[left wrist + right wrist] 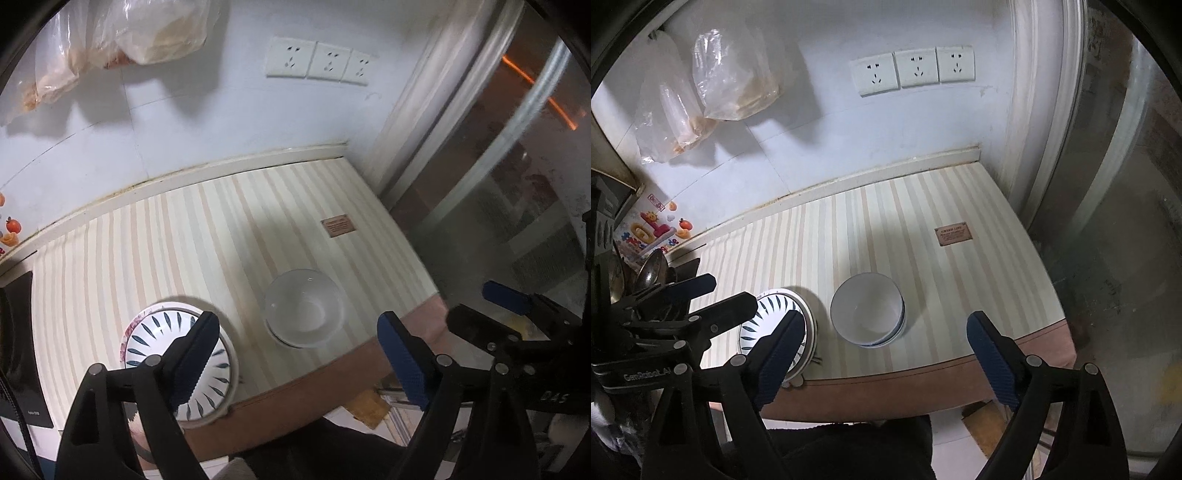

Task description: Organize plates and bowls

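Note:
A bowl with blue leaf marks sits in a pale dish near the striped table's front left edge. To its right stands a stack of plain white bowls. My left gripper hovers open above the front edge, its left finger over the leaf bowl and nothing between the pads. My right gripper is also open and empty above the white bowls. Each gripper shows in the other's view: the right one at the right side, the left one at the left side.
The striped table meets a white wall with three sockets and hanging plastic bags. A glass door bounds the right side. Spoons in a holder stand at the left. A brown label lies on the table.

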`<state>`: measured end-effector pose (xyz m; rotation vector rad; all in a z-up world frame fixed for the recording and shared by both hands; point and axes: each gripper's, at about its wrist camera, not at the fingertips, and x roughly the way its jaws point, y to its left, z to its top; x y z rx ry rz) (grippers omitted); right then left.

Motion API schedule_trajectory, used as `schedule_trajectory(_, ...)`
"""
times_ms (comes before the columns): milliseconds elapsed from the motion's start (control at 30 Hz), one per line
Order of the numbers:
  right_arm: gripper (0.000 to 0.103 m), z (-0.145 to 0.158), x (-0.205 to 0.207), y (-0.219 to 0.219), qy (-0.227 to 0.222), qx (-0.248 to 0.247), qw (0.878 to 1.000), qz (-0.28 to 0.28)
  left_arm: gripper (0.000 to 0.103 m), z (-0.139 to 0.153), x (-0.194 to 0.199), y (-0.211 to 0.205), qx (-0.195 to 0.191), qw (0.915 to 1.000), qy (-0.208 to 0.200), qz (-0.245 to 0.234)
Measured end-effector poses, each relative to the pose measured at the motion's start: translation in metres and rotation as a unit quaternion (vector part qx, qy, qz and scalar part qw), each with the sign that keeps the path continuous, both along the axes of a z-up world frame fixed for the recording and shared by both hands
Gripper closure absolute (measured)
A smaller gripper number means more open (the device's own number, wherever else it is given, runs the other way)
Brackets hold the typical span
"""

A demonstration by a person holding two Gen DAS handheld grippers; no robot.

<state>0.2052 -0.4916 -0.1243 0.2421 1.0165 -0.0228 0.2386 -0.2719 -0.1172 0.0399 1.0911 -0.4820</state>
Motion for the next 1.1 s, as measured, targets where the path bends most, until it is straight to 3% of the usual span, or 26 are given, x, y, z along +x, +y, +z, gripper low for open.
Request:
schedule_trajectory(100,0.011,-0.029,0.019,-0.011,0.017,0.033,0.999,0.009,0.015,-0.027,0.017,-0.003,0.019,0.9996,0.016,0.012)
schedule_trajectory(233,0.011,-0.081,0.044,-0.025,0.049,0.099,0.994,0.021,0.016,-0.075,0.049,-0.006,0.032,0.9964,0.069,0.037)
schedule_trajectory(533,0.011,-0.216,0.102,-0.043,0.135,0.228,0.964,0.037,0.016,-0.177,0.1,-0.024,0.017,0.982,0.185,0.035)
schedule_trajectory(667,0.012,-0.263,0.117,-0.041,0.167,0.26,0.95,0.049,0.016,-0.203,0.107,-0.029,0.002,0.9755,0.217,0.036)
schedule_trajectory(867,0.023,-0.293,0.132,-0.032,0.181,0.291,0.937,0.072,0.018,-0.219,0.109,-0.035,-0.028,0.9704,0.237,0.034)
schedule_trajectory(967,0.024,-0.303,0.137,-0.029,0.187,0.291,0.936,0.073,0.033,-0.226,0.11,-0.037,-0.044,0.9669,0.25,0.029)
schedule_trajectory(1033,0.032,-0.31,0.141,-0.031,0.191,0.293,0.934,0.066,0.046,-0.229,0.11,-0.038,-0.048,0.9656,0.254,0.022)
schedule_trajectory(1100,0.039,-0.312,0.143,-0.035,0.193,0.296,0.934,0.06,0.05,-0.23,0.11,-0.04,-0.05,0.9666,0.251,0.018)
